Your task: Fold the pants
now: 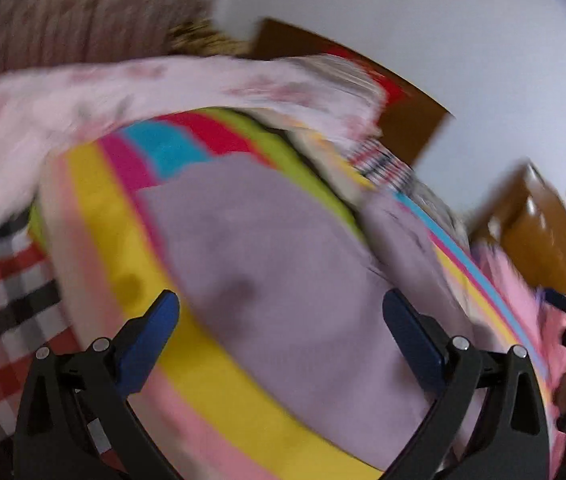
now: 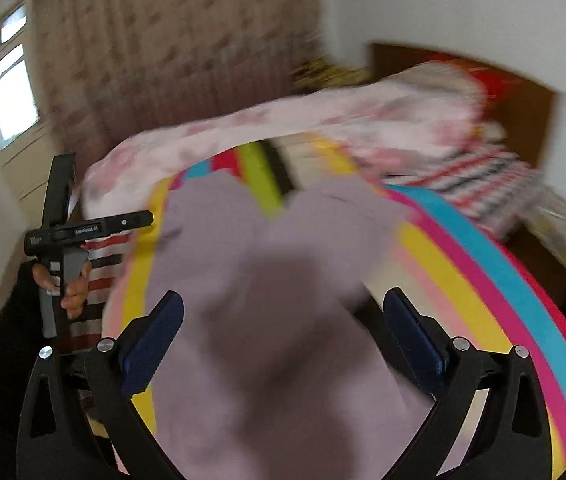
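While mauve pants [image 2: 267, 280] lie spread on the striped bedsheet [image 2: 503, 264], left claw [image 1: 281, 340] and right claw [image 2: 283, 336] hover wide, empty. Soft, limp, light cloth; pinch leg hems.

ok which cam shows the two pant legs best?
Right wrist: both legs of the mauve pants and the split between them show. Left wrist shows the pants only as one blurred mauve expanse; the split is barely readable.

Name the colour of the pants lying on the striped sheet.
Plain pale mauve pants, clearest in the right wrist view.
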Demonstrator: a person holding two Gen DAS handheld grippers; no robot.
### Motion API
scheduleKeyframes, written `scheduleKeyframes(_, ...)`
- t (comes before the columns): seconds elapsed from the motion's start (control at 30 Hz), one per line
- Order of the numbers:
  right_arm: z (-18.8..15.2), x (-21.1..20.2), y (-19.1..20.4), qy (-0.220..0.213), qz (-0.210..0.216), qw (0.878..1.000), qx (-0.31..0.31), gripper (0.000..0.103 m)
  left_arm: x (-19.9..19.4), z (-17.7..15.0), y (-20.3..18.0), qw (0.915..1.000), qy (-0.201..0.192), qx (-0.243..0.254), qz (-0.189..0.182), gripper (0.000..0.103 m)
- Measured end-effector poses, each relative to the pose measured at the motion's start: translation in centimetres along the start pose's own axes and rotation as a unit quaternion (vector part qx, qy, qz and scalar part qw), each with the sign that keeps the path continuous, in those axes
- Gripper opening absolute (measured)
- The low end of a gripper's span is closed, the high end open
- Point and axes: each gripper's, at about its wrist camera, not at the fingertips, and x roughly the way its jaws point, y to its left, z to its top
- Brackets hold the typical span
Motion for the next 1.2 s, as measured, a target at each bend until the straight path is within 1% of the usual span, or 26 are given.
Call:
scheduleKeyframes(0.03,2.5,3.1,0.0,0.018,0.02,1.0,-0.011,0.089,0.7,0.7,1.7,0.9997,0.003,-0.022,0.013,0.101)
scheduleKeyframes(0.1,7.2,9.1,-0.4,0.058,0.06,0.996,-0.029,0.089,2.1,1.7,3.5,0.9983,0.01,-0.047,0.032,0.101)
scheduleKeyframes(0.17,10.0,14.0,-0.3,0.083,0.08,0.993,-0.029,0.082,3.2,2.3,5.0,0.9969,0.014,-0.07,0.032,0.099)
scheduleKeyframes(0.2,11.7,17.1,-0.2,0.097,0.1,0.99,-0.031,0.075,3.9,2.5,5.8,0.9963,0.016,-0.079,0.031,0.094)
scheduleKeyframes(0.23,12.6,18.9,0.1,0.106,0.114,0.987,-0.03,0.071,4.4,2.7,6.1,0.996,0.019,-0.083,0.027,0.091)
scheduleKeyframes(0.3,14.0,23.3,0.1,0.127,0.144,0.981,-0.021,0.066,5.2,3.1,6.7,0.9954,0.021,-0.09,0.026,0.089)
scheduleKeyframes(0.33,14.1,24.2,1.3,0.134,0.15,0.979,-0.023,0.061,5.8,3.4,6.7,0.9952,0.022,-0.092,0.024,0.085)
scheduleKeyframes(0.4,14.7,26.4,1.6,0.149,0.159,0.975,-0.032,0.055,6.9,4.0,7.2,0.9952,0.021,-0.091,0.029,0.083)
scheduleKeyframes(0.43,14.1,27.0,1.9,0.158,0.167,0.972,-0.036,0.05,7.2,4.3,7.4,0.9952,0.018,-0.091,0.031,0.084)
scheduleKeyframes(0.47,13.9,27.4,1.9,0.164,0.175,0.97,-0.039,0.049,7.6,4.5,7.6,0.9951,0.016,-0.092,0.031,0.084)
scheduleKeyframes(0.53,13.6,27.8,2.2,0.163,0.195,0.966,-0.052,0.039,8.0,4.7,8.1,0.9947,0.011,-0.098,0.03,0.083)
scheduleKeyframes(0.6,13.6,28.2,2.7,0.162,0.215,0.961,-0.06,0.038,8.4,4.4,8.2,0.995,0.012,-0.094,0.033,0.083)
scheduleKeyframes(0.67,13.3,28.3,2.6,0.162,0.218,0.96,-0.063,0.036,8.8,4.3,8.0,0.9955,0.008,-0.085,0.042,0.083)
scheduleKeyframes(0.7,13.3,28.4,2.6,0.157,0.22,0.961,-0.062,0.033,8.9,4.3,7.8,0.9956,0.006,-0.081,0.046,0.083)
scheduleKeyframes(0.77,13.4,28.4,2.7,0.151,0.221,0.962,-0.06,0.027,8.9,4.3,7.5,0.9959,0.001,-0.071,0.056,0.078)
scheduleKeyframes(0.8,13.4,28.3,2.7,0.147,0.222,0.962,-0.058,0.022,8.9,4.3,7.7,0.9959,-0.001,-0.071,0.056,0.064)
scheduleKeyframes(0.83,13.5,28.4,2.7,0.144,0.22,0.963,-0.059,0.019,8.8,4.4,7.9,0.9955,-0.003,-0.072,0.062,0.049)
scheduleKeyframes(0.87,13.5,28.6,2.9,0.142,0.216,0.964,-0.061,0.018,8.6,4.4,8.0,0.9955,-0.004,-0.074,0.059,0.043)
scheduleKeyframes(0.93,13.5,28.2,3.2,0.136,0.204,0.967,-0.071,0.016,8.3,4.6,8.1,0.996,-0.004,-0.074,0.05,0.011)
scheduleKeyframes(1.0,13.4,27.9,3.9,0.128,0.187,0.97,-0.087,0.014,7.6,4.7,7.7,0.9965,-0.011,-0.067,0.049,0.007)
scheduleKeyframes(1.07,13.7,27.3,4.6,0.113,0.172,0.974,-0.097,0.013,6.1,5.1,6.9,0.9966,-0.034,-0.054,0.052,0.005)
scheduleKeyframes(1.1,14.0,26.6,4.9,0.101,0.17,0.975,-0.102,0.013,5.1,5.4,6.3,0.9967,-0.048,-0.042,0.05,0.005)
scheduleKeyframes(1.13,14.7,25.6,5.3,0.082,0.169,0.977,-0.105,0.013,4.0,5.9,5.5,0.9956,-0.067,-0.025,0.06,0.005)
scheduleKeyframes(1.2,16.0,24.9,5.7,0.067,0.17,0.978,-0.099,0.012,3.3,6.5,5.1,0.9946,-0.079,-0.011,0.067,0.005)
